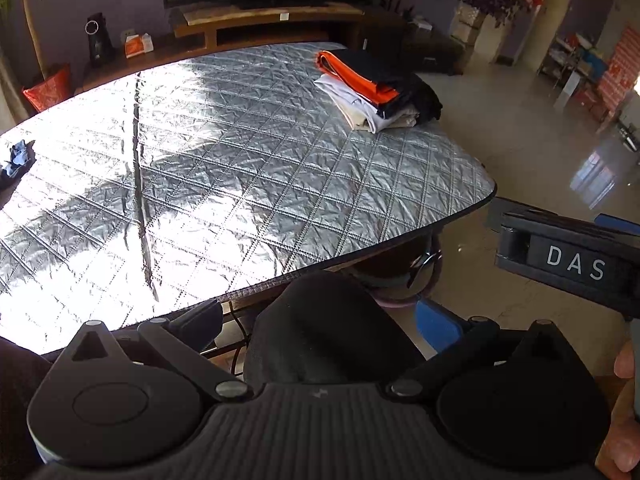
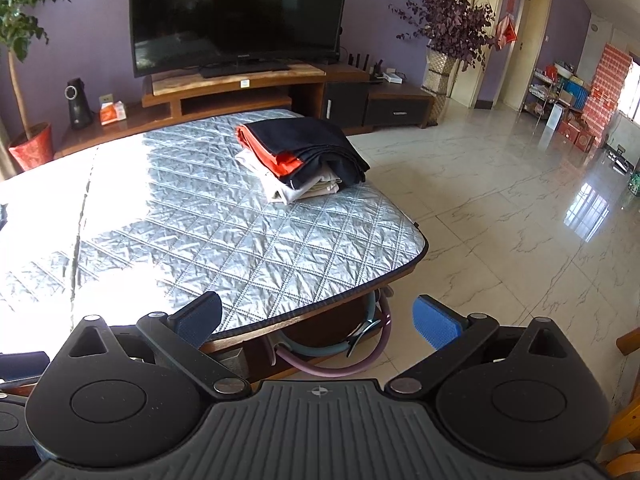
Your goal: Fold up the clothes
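Observation:
A stack of folded clothes, black and orange on top of white and beige, sits near the far right edge of the table with the silver quilted cover. A small crumpled dark blue cloth lies at the table's left edge. My left gripper is open at the near table edge. A dark rounded shape sits between its fingers; I cannot tell what it is. My right gripper is open and empty over the near right corner, and its body marked "DAS" shows in the left wrist view.
Beyond the table stand a wooden TV stand with a television, a black speaker and a plant in a red pot. Rings lie under the near table edge. Tiled floor spreads to the right. A hand is at the right edge.

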`<control>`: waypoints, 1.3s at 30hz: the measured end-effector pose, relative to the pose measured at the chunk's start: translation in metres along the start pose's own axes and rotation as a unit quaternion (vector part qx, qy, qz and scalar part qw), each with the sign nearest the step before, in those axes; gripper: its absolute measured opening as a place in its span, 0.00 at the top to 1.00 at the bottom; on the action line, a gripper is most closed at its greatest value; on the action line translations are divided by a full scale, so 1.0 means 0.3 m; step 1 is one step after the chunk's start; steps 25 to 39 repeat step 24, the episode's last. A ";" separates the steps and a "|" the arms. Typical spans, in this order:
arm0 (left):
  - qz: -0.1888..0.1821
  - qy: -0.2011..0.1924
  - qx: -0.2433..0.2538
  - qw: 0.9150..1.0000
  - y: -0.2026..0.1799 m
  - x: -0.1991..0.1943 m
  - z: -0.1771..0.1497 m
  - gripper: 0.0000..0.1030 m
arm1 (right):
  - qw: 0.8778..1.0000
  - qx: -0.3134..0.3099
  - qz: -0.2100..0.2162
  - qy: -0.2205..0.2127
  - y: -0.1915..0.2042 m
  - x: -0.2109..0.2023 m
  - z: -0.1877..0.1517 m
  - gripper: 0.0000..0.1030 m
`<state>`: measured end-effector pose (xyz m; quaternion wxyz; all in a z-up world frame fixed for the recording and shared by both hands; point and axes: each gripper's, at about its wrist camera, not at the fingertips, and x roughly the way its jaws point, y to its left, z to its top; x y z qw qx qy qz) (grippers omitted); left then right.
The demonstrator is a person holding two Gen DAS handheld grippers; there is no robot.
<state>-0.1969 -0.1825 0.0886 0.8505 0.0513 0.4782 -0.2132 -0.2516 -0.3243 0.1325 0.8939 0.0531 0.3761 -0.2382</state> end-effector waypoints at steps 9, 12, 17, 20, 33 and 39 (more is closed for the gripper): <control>-0.004 -0.002 0.005 1.000 0.009 0.016 0.023 0.01 | 1.000 -0.009 -0.004 0.002 0.016 0.014 0.009 0.00; -0.006 -0.002 0.004 1.000 0.013 0.022 0.029 0.01 | 1.000 -0.010 -0.005 0.003 0.018 0.021 0.011 0.00; -0.007 0.003 -0.001 1.000 0.025 0.040 0.038 0.01 | 1.000 -0.008 -0.008 0.006 0.015 0.034 0.016 0.00; -0.003 -0.003 0.000 1.000 0.040 0.041 0.046 0.01 | 1.000 -0.008 -0.008 0.010 0.017 0.048 0.014 0.00; 0.001 -0.011 0.001 1.000 0.060 0.043 0.056 0.01 | 1.000 -0.009 -0.010 0.017 0.027 0.067 0.008 0.00; 0.001 -0.011 0.001 1.000 0.060 0.043 0.056 0.01 | 1.000 -0.009 -0.010 0.017 0.027 0.067 0.008 0.00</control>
